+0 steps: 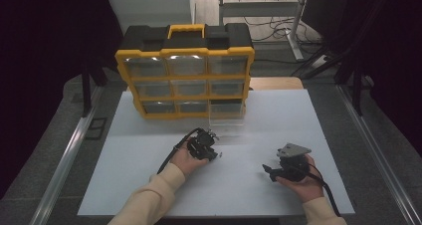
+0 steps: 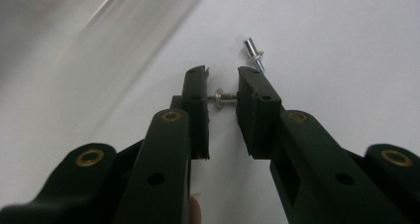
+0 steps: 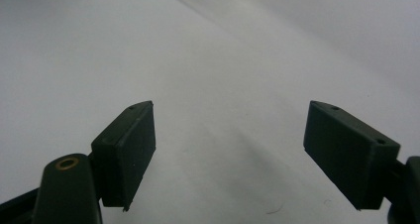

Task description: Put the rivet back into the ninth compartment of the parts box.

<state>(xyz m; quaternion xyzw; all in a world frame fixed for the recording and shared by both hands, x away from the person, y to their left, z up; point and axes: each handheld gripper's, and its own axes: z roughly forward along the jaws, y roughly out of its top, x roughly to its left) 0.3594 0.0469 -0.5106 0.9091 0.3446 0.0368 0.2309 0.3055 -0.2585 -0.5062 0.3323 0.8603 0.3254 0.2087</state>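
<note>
silver rivet (image 2: 224, 96), black left gripper (image 2: 221, 92), yellow-and-black organizer (image 1: 185, 70), white table (image 1: 149, 165)

Looking down and forward over the white table (image 1: 149, 185) from above; riding low and close behind each gripper's jaws, sharing that tabletop.

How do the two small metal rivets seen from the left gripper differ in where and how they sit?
The near rivet sits crosswise between the left gripper jaws, which are closed onto its ends. The far rivet lies loose on the white table, just beyond the jaw tips, angled away. Both are small, shiny and silver, with a flanged head.
</note>
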